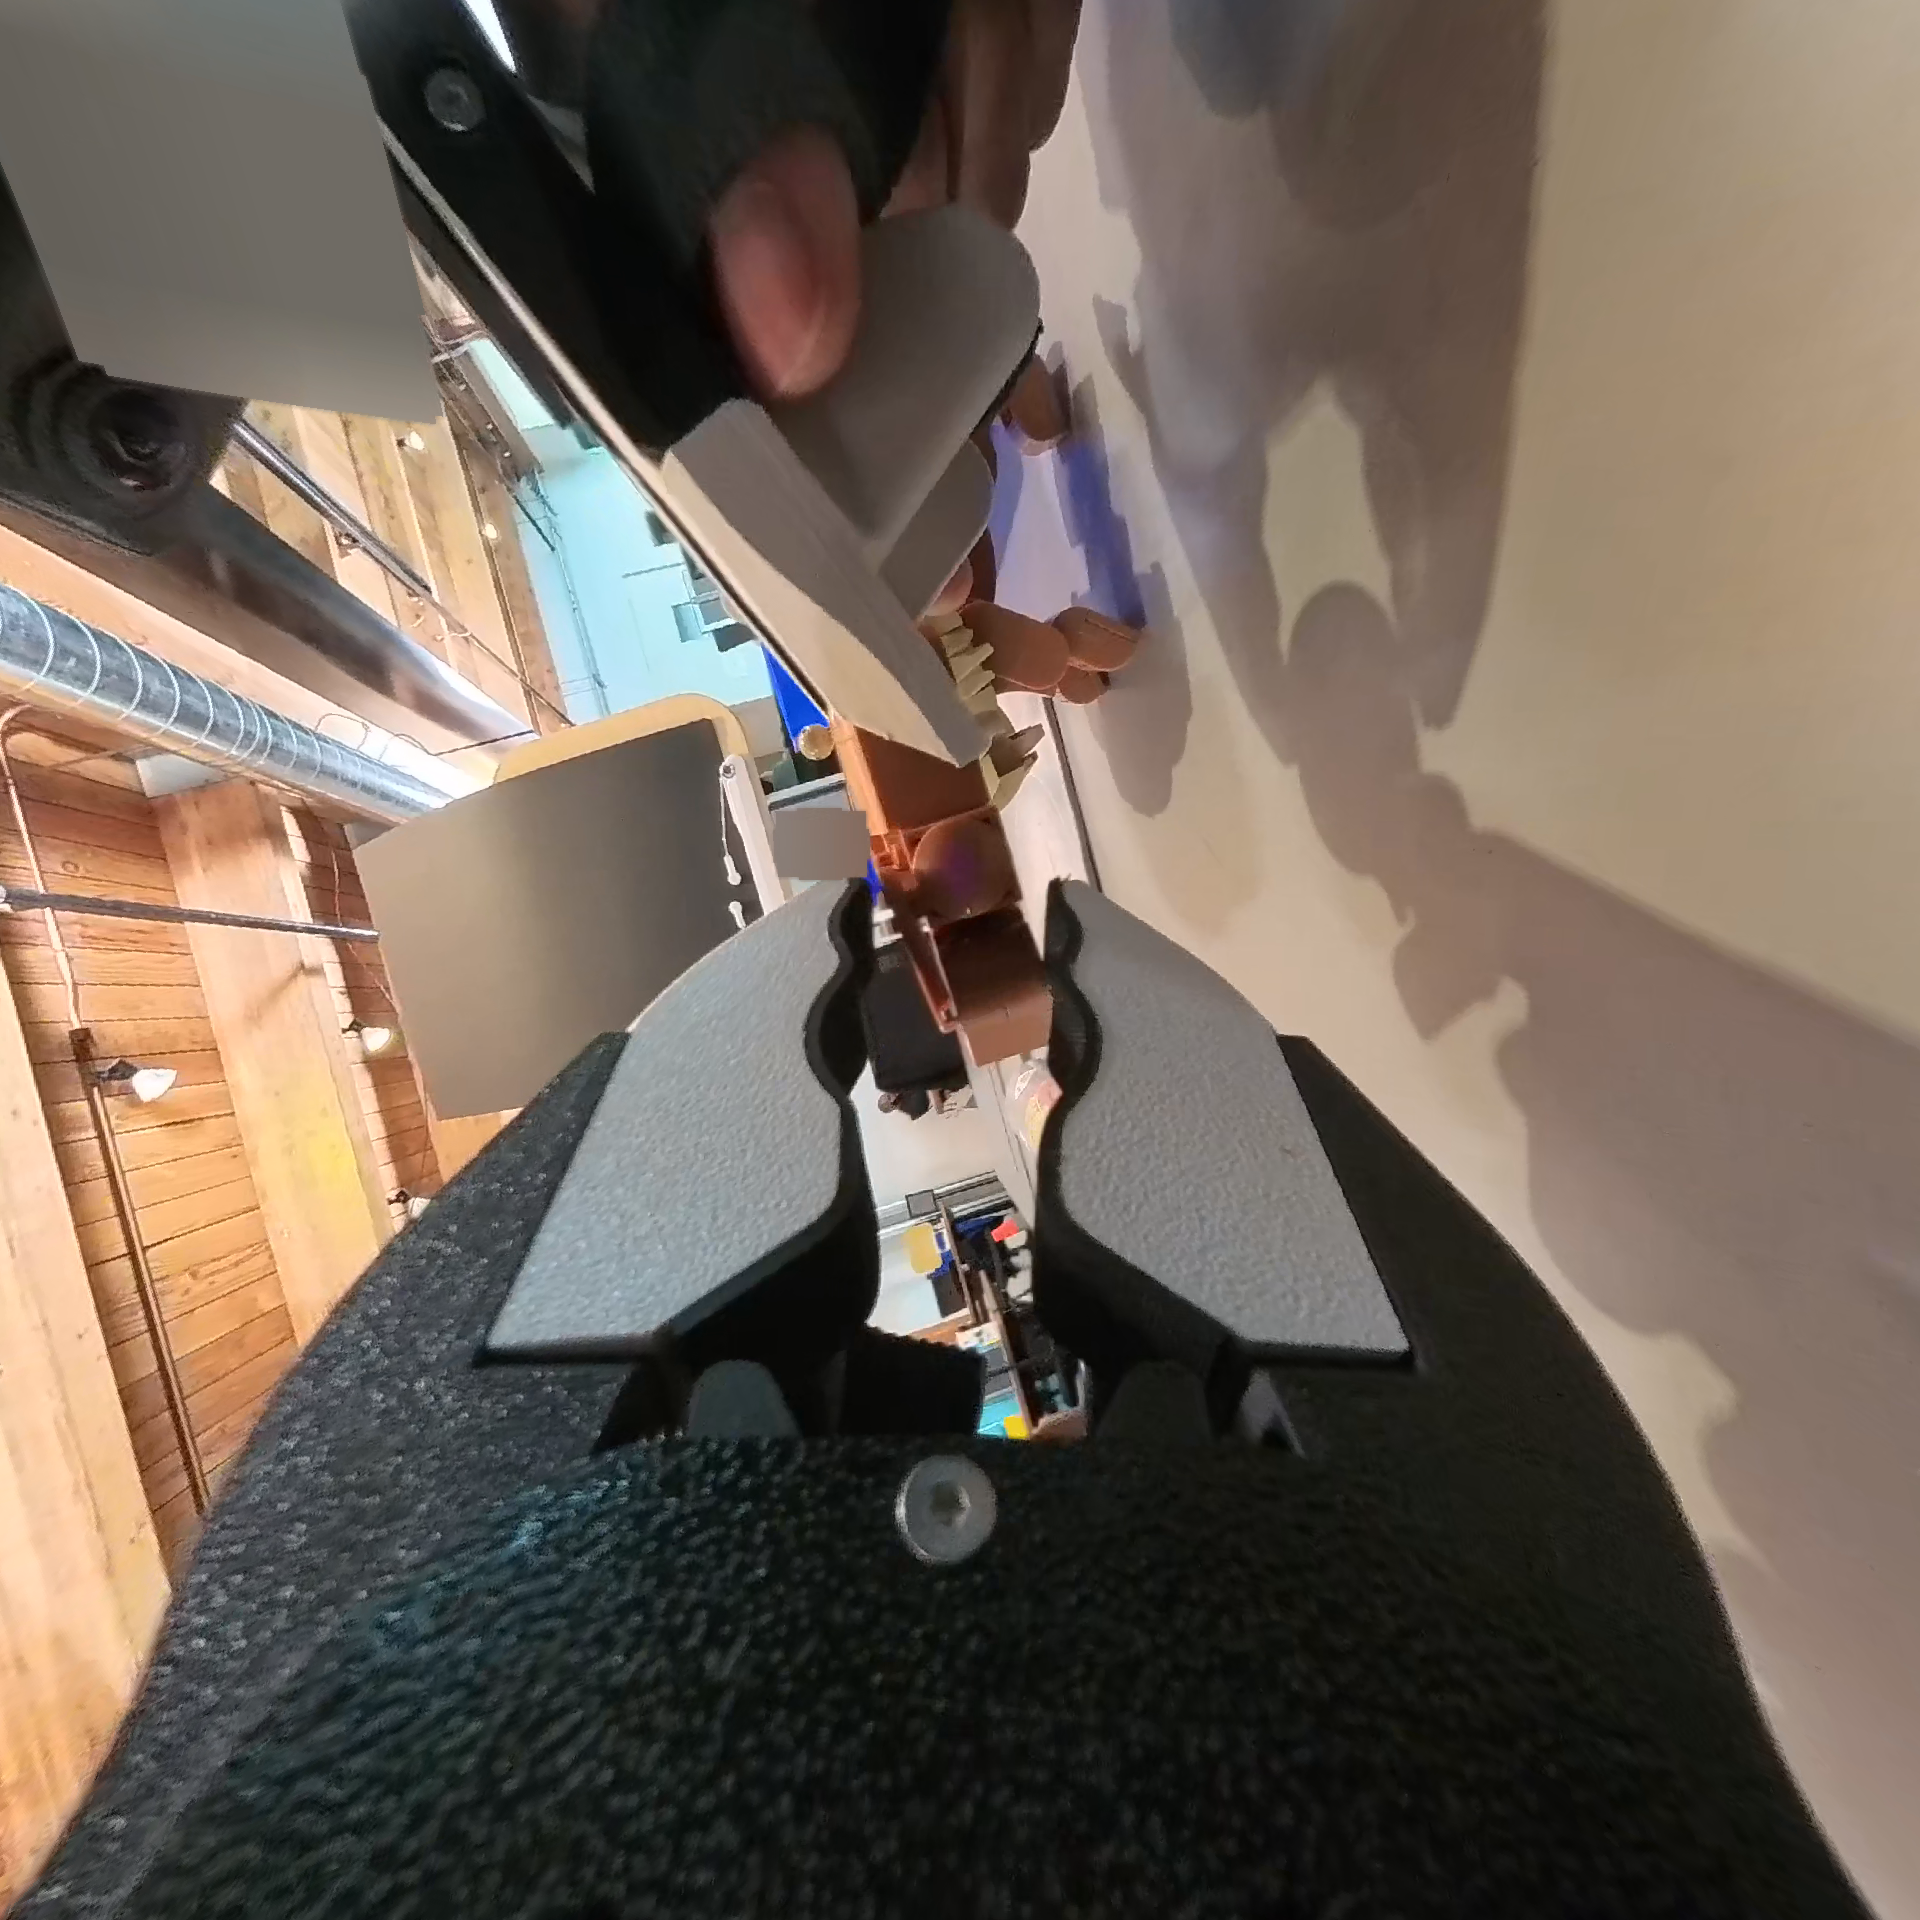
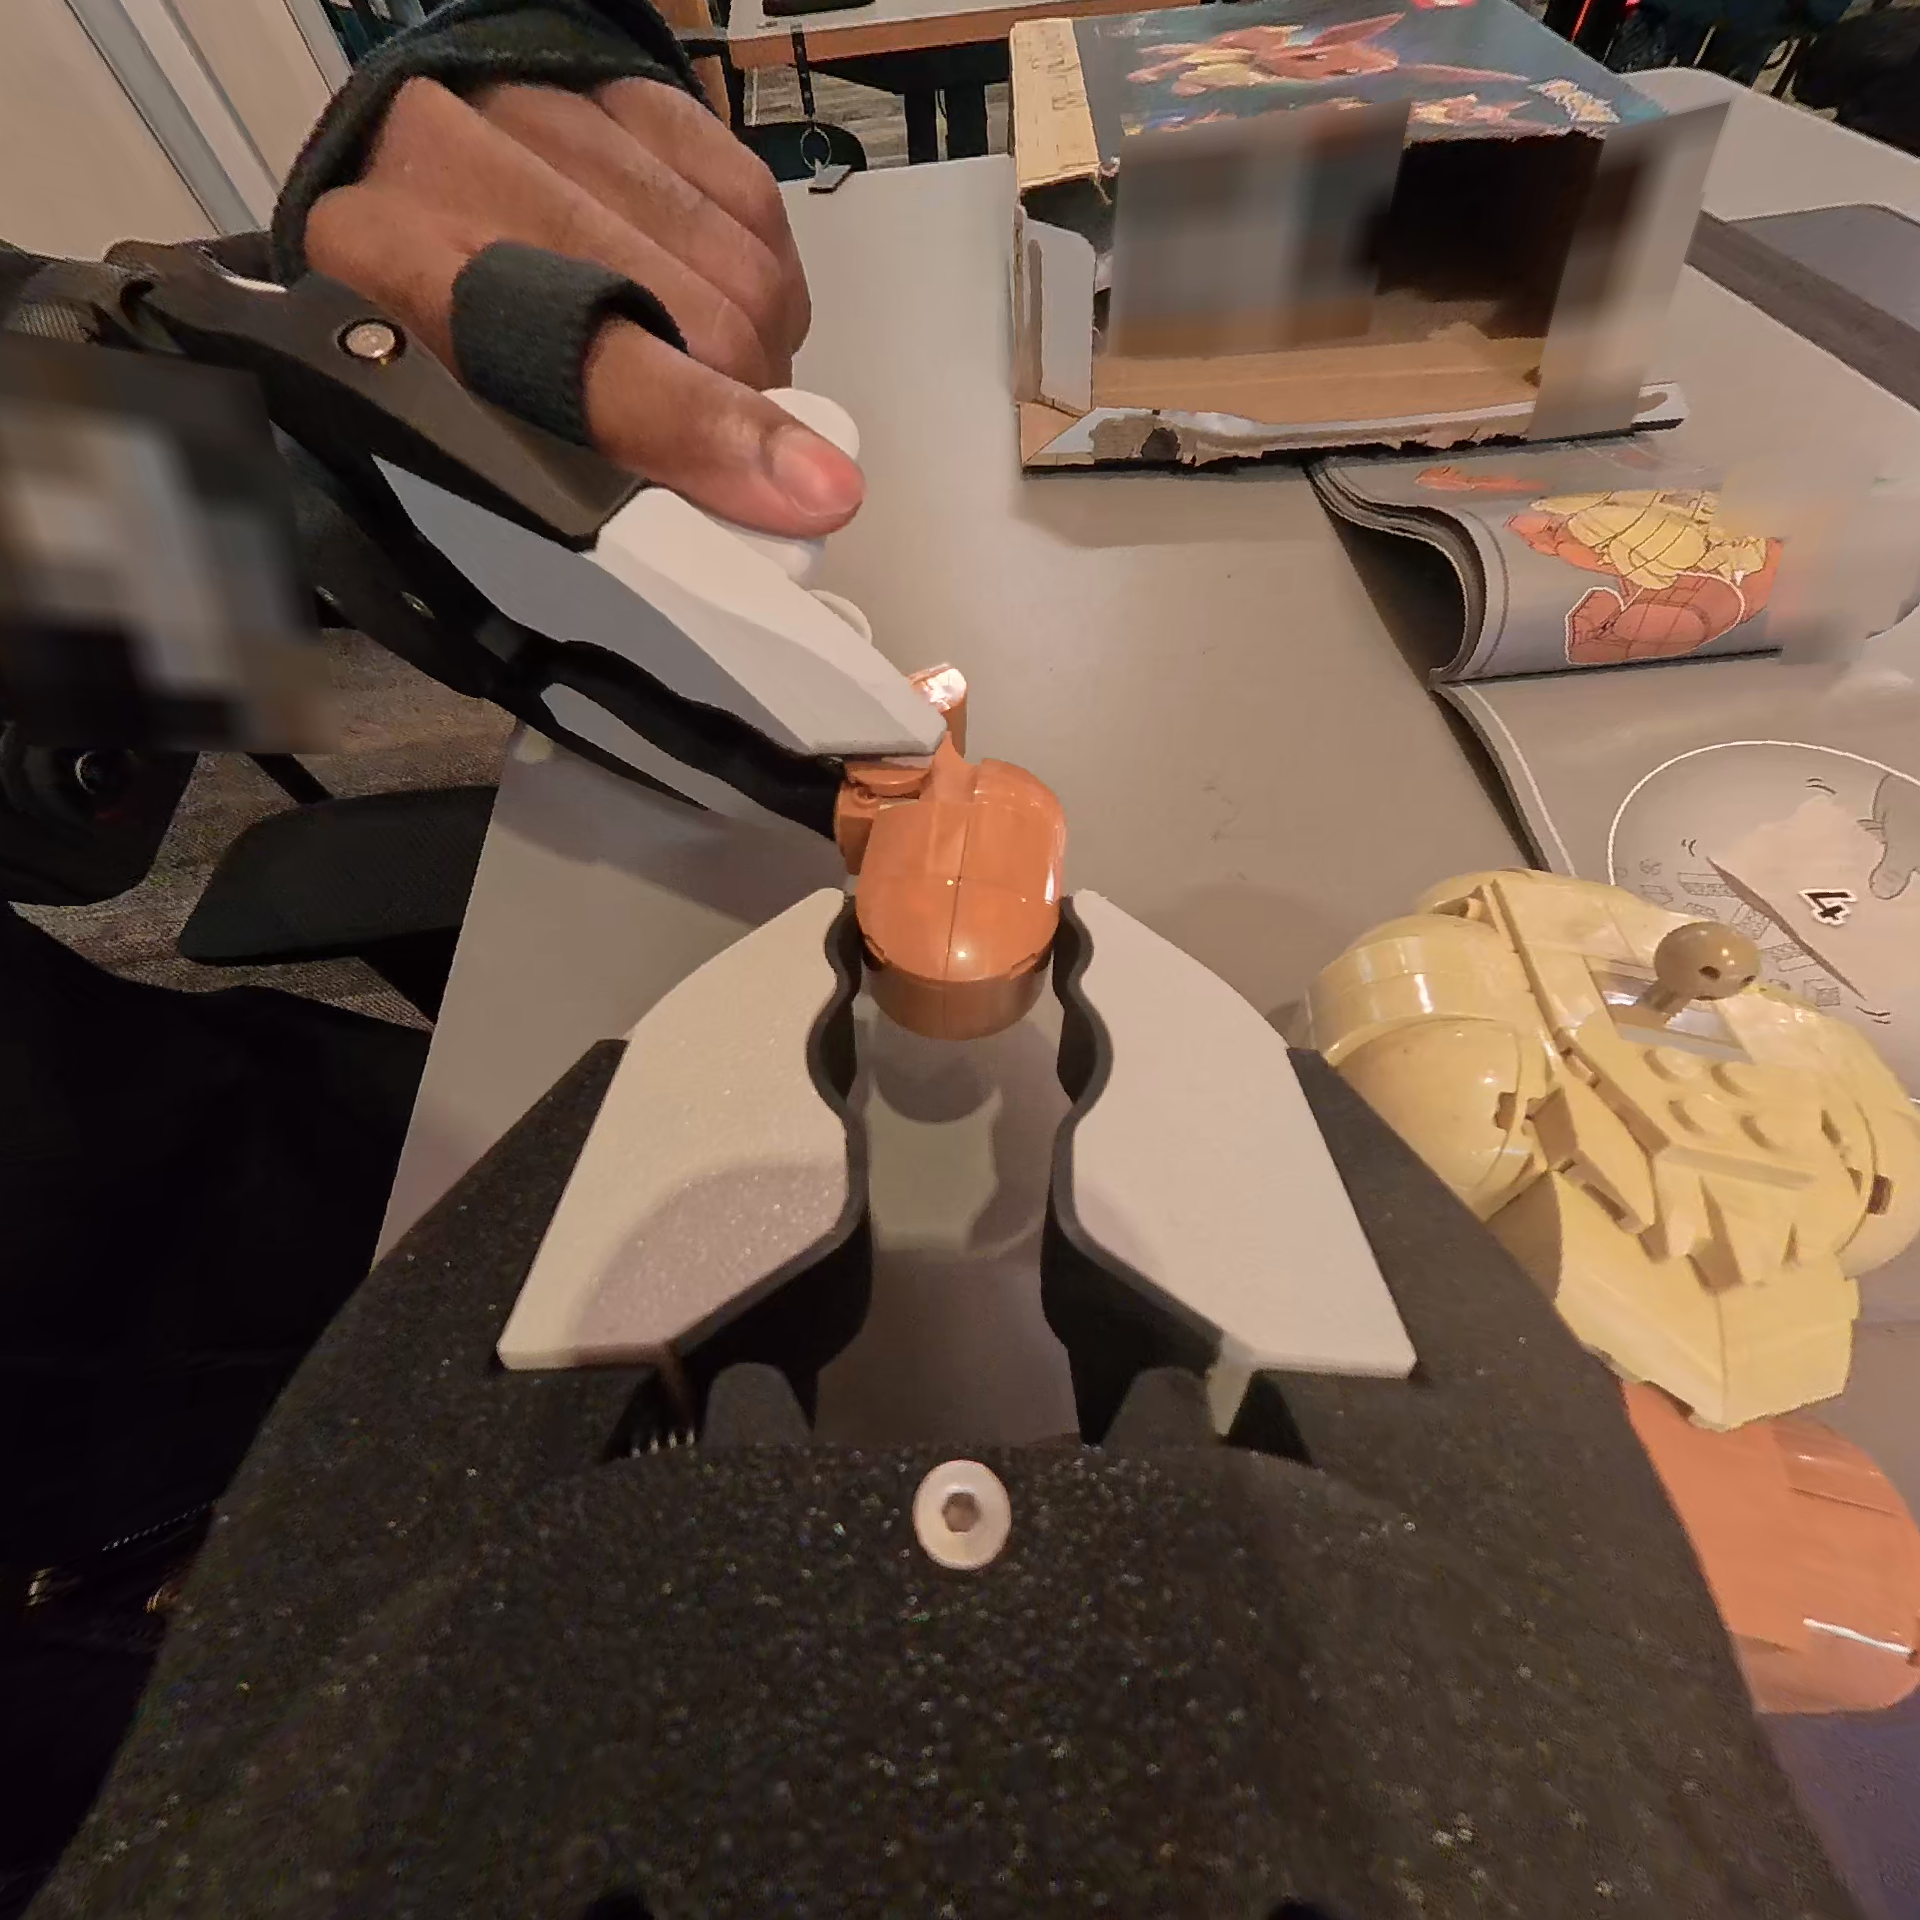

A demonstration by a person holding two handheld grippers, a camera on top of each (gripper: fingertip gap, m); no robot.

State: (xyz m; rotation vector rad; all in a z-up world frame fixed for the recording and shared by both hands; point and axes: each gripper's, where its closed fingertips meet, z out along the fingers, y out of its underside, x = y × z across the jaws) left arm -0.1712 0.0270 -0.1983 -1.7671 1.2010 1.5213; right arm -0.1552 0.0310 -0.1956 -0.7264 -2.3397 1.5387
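Brown brick-built piece [image 2: 956, 894] pinched at both ends between right fingers [image 2: 727, 1039] and left fingers [image 2: 831, 717], above grey table [image 2: 1195, 675]

Centre of the right wrist view: a glossy orange-brown brick assembly [image 2: 956, 904] sits between the pale grey fingers [image 2: 727, 1122] of the right hand-held gripper [image 2: 958, 971], whose inner pads are black and whose body is speckled black. Right: a cream-yellow brick body [image 2: 1600, 1132] with a tan ball joint, on a matt grey worktop [image 2: 1195, 644]. Upper right: a torn cardboard box [image 2: 1340, 260], brown inside, printed dark blue with an orange figure; below it, a grey booklet [image 2: 1621, 582] with an orange-and-yellow drawing. Left wrist view: the left hand-held gripper [image 1: 951, 966], grey and black, with brown brick between its fingers; wooden plank wall [image 1: 156, 1039] at left.
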